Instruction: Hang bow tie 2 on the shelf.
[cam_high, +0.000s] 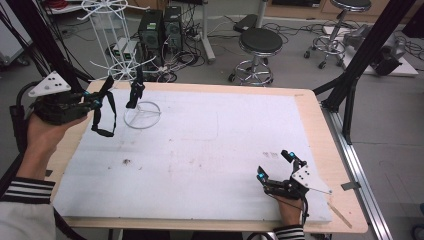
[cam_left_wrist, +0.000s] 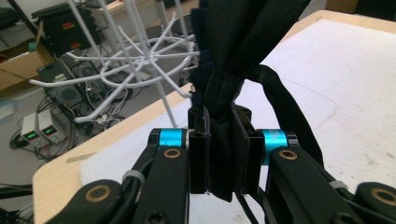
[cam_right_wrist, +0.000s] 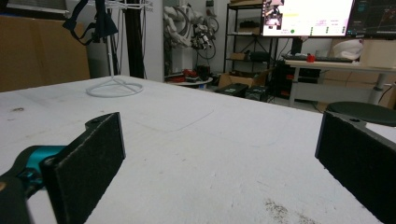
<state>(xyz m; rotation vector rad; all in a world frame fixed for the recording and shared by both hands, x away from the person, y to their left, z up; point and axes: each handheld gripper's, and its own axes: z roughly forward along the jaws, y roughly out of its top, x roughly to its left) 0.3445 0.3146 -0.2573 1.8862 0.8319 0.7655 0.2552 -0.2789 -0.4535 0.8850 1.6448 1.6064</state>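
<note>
My left gripper (cam_high: 101, 96) is at the table's far left, held above the surface, shut on a black fabric strap (cam_high: 103, 120) whose loop hangs below the jaws. In the left gripper view the strap (cam_left_wrist: 224, 154) is pinched between both pads and rises out of frame. Just beyond stands a white wire rack (cam_high: 107, 30) with a ring base (cam_high: 142, 115); its arms (cam_left_wrist: 140, 60) spread close ahead. A second black piece (cam_high: 135, 92) hangs on the rack. My right gripper (cam_high: 273, 163) rests low near the front right, open and empty (cam_right_wrist: 219, 149).
A white foam sheet (cam_high: 210, 145) covers the wooden table (cam_high: 320, 130). A small dark mark (cam_high: 126, 161) lies front left. Stools, computers and cables sit on the floor beyond the far edge. Black frame posts (cam_high: 360, 55) rise at the right.
</note>
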